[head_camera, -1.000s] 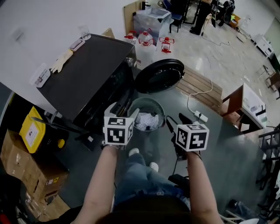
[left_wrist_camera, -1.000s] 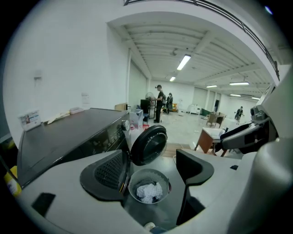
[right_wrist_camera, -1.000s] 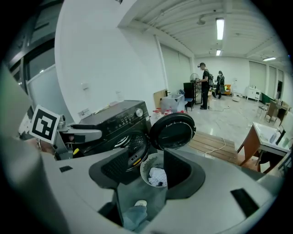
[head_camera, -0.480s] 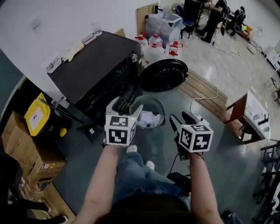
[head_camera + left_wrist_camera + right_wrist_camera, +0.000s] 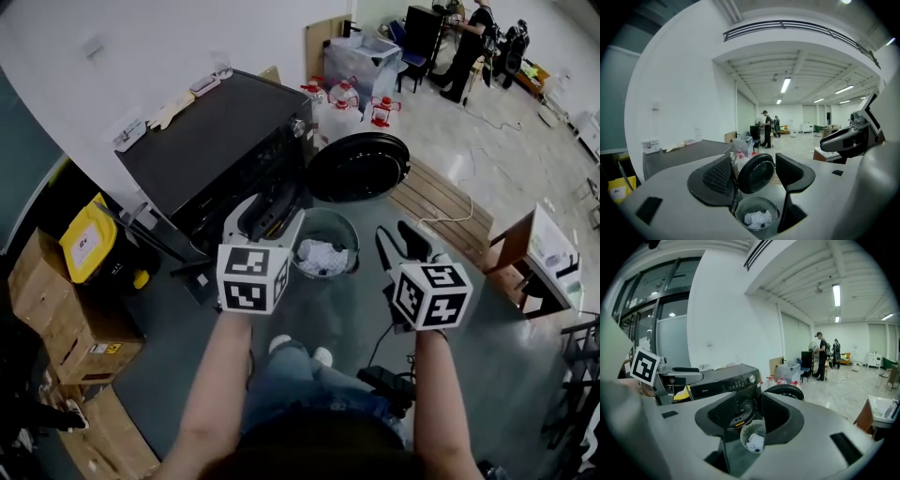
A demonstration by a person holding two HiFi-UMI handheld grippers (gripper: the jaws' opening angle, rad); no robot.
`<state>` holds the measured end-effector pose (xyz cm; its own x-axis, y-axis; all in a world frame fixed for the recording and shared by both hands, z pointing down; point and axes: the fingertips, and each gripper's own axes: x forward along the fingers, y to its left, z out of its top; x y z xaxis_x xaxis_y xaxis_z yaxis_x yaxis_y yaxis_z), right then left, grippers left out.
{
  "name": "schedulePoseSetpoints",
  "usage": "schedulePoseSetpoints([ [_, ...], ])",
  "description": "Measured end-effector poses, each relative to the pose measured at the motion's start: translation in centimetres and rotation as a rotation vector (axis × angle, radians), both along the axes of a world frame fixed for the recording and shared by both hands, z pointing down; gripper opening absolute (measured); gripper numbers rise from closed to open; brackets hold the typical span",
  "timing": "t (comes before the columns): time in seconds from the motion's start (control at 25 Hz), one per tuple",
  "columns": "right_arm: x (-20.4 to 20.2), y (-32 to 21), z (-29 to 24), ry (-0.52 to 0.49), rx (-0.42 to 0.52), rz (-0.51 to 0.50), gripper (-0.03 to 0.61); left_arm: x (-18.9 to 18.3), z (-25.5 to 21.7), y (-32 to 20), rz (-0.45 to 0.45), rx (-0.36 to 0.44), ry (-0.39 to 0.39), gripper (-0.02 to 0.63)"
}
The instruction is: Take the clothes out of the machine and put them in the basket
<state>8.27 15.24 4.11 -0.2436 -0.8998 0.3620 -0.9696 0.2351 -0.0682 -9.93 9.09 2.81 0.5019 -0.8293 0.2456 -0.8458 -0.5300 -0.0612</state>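
Both arms have come up off the basket [image 5: 350, 246] in the last moment. The left hand-held gripper [image 5: 265, 214] and the right hand-held gripper [image 5: 398, 246] hang above it, jaws just narrowed yet still parted, with nothing between them. White clothes [image 5: 322, 257] lie in the basket on the grey floor [image 5: 347, 309], beside the black machine [image 5: 216, 141] with its round door [image 5: 358, 167] swung open (I can't see into the drum). That load looks delivered. Beyond is an open hall, with people [image 5: 464, 56] far off.
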Motion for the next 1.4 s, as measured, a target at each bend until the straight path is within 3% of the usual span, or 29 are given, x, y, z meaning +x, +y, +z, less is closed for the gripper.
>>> schedulePoseSetpoints([
  [0.36,-1.9,-1.1,-5.7,0.094,0.166,0.001,0.122,-2.5,-5.8,-0.7,0.002,0.156,0.027,0.213],
  [0.68,-2.8,-1.7,-10.2,0.087,0.274,0.043,0.039,-4.1,-10.3,-1.5,0.028,0.275,0.064,0.010],
  [0.8,-3.4,-2.1,-12.1,0.096,0.322,0.049,0.003,-4.5,-11.7,-1.7,0.050,0.306,0.084,0.003],
  [1.0,-4.6,-2.9,-14.6,0.133,0.384,0.034,0.003,-5.2,-14.0,-2.4,0.061,0.367,0.096,0.003],
  [1.4,-5.5,-2.5,-17.7,0.255,0.478,0.047,0.003,-6.4,-17.0,-2.5,0.073,0.486,0.029,0.003],
])
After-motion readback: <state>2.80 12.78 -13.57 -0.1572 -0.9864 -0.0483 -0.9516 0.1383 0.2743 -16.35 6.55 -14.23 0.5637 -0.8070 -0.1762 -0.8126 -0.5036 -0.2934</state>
